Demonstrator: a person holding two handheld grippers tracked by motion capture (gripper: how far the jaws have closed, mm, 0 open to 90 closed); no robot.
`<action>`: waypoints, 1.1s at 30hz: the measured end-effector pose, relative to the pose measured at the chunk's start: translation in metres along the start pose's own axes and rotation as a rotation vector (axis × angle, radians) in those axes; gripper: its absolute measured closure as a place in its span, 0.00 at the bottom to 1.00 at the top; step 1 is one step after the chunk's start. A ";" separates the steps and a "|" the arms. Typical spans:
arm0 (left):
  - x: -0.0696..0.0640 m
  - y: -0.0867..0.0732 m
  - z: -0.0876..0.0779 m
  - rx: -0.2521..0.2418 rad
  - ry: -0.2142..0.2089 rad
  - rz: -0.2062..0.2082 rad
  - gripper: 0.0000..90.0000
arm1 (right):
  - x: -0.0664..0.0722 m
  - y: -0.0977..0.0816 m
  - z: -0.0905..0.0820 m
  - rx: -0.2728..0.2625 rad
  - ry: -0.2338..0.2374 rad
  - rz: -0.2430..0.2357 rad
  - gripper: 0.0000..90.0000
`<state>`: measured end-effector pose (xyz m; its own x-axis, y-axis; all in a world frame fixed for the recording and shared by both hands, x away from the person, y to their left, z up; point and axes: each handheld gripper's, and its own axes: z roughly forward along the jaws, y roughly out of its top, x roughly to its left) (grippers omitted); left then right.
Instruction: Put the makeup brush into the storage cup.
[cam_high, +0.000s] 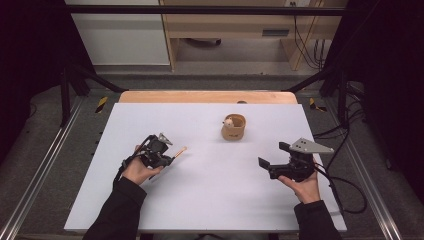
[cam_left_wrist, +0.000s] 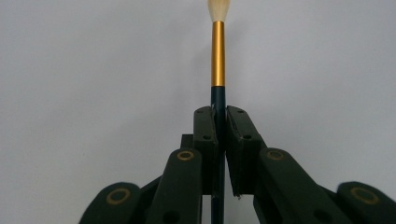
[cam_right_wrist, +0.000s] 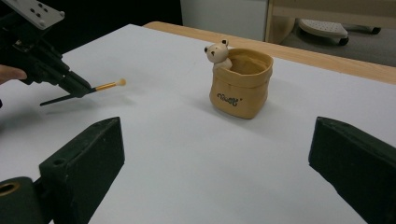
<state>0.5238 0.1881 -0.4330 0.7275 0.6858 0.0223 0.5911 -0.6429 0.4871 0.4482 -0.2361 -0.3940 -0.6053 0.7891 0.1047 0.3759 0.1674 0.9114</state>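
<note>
White table — left gripper clamps the brush, right gripper gapes wide — thin handle may slip before reaching the bear pot.

White board covers the table, w/ a strip of wood top showing along the far edge. Beyond it: grey floor, a white cabinet at left, a wood desk at right w/ cables hanging beside it. Black frame posts stand at both sides, metal rails run along the floor & more cables lie right of the board.
</note>
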 end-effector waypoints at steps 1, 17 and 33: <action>0.000 -0.001 -0.001 -0.007 0.000 -0.001 0.93 | 0.000 0.000 0.000 0.000 0.000 0.000 0.04; -0.007 -0.011 -0.036 -0.197 0.024 -0.069 0.93 | 0.000 0.000 -0.002 -0.006 -0.005 -0.006 0.04; -0.016 -0.020 -0.056 -0.354 0.069 -0.113 0.93 | 0.000 0.000 -0.003 -0.005 -0.008 -0.011 0.04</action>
<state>0.4812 0.2091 -0.3939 0.6321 0.7749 0.0041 0.5003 -0.4121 0.7615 0.4462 -0.2381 -0.3926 -0.6037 0.7919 0.0918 0.3657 0.1728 0.9145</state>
